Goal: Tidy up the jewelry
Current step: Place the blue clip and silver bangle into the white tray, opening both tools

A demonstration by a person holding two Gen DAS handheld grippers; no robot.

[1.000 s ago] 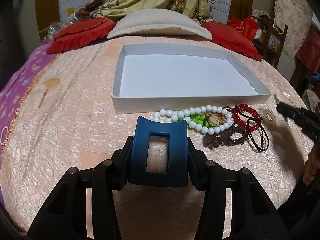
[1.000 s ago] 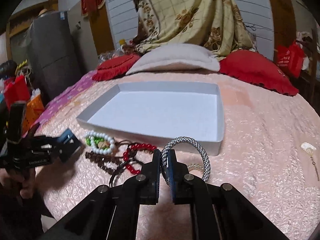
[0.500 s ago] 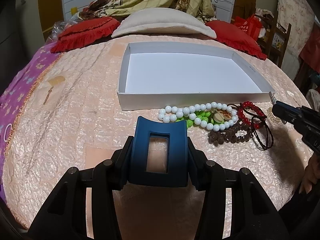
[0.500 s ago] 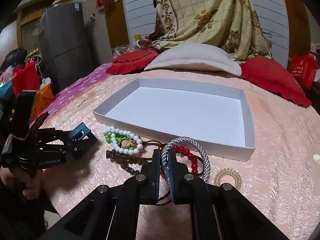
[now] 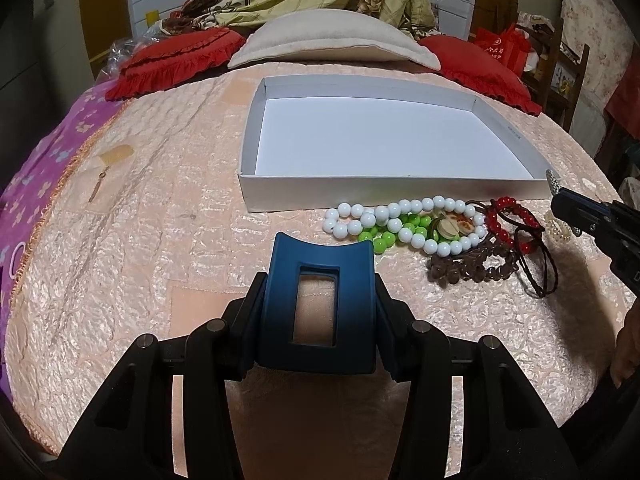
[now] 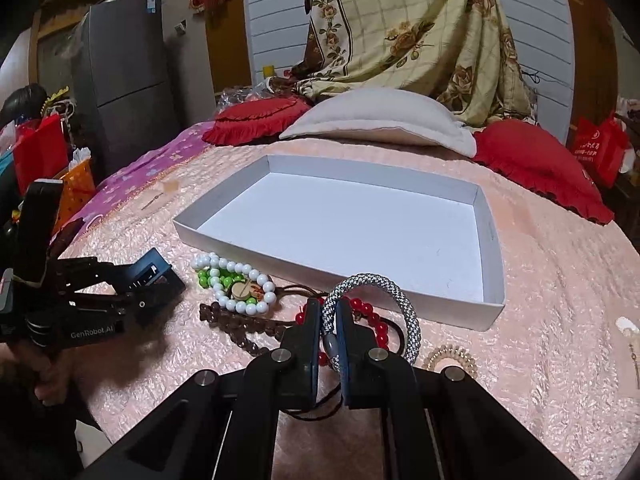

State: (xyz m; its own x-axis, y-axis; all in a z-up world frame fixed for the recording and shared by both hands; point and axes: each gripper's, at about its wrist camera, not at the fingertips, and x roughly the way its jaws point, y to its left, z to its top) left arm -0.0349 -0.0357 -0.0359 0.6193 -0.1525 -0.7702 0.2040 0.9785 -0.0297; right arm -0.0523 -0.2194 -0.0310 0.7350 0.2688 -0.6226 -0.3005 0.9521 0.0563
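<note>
So we're at the carry step: our right gripper [image 6: 329,320] is clamped on the silver mesh bracelet [image 6: 400,300], lifted just in front of the white box's [image 6: 490,240] near wall, above the pile of beads. Next move, we reckon, is to bring it forward over that wall and let go over the bare box floor, keeping the loop from snagging the rim. Our left gripper [image 5: 320,248] hangs over the bedspread [image 5: 140,240], in front of the box and left of the pile; its blue fingers look pressed together with nothing between them, though from that angle we can't be fully sure. Everything else is outside the box, just in front of its near wall: white bead necklace [image 5: 400,216], green beads [image 5: 384,236], red bead bracelet [image 5: 508,216], brown bead string [image 5: 472,268], plus a gold coil hair tie [image 6: 450,358] off the box's near right corner. Readable text: "GenRobot.AI" on the left gripper's body in the right view. The red bag [image 6: 598,148] behind the box has print we can't make out.
</note>
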